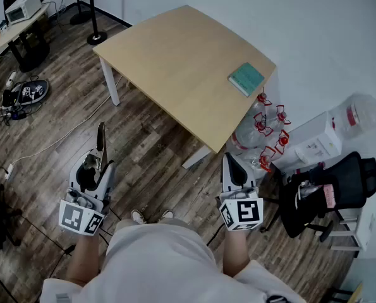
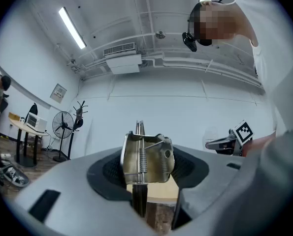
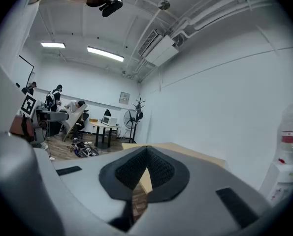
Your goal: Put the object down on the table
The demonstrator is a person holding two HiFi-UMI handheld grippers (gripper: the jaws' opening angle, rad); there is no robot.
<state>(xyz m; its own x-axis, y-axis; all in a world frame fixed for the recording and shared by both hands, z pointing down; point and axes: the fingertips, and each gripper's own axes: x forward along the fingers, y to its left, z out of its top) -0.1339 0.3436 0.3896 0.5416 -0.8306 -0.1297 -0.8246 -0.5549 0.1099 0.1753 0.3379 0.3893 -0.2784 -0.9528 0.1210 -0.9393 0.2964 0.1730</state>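
Right gripper (image 3: 146,151): jaw tips together, nothing between them.
Pads (image 3: 161,169): dark, ribbed, leaving a narrow wedge below the tips.
Table (image 3: 194,152): tan top, seen beyond the jaws and through the wedge.
Floor (image 3: 62,149): wood planks.
Desk (image 3: 104,128): far end of room, carries a white microwave (image 3: 109,121).
Fan (image 3: 130,114): standing just beside the desk.
Ceiling: air conditioner (image 3: 158,47); strip light (image 3: 105,53).
Water bottle (image 3: 288,136): at the right edge.
People (image 3: 52,98): several, far left.

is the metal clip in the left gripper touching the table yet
Apart. The head view shows the metal clip held in the left gripper over the wood floor, well short of the table.
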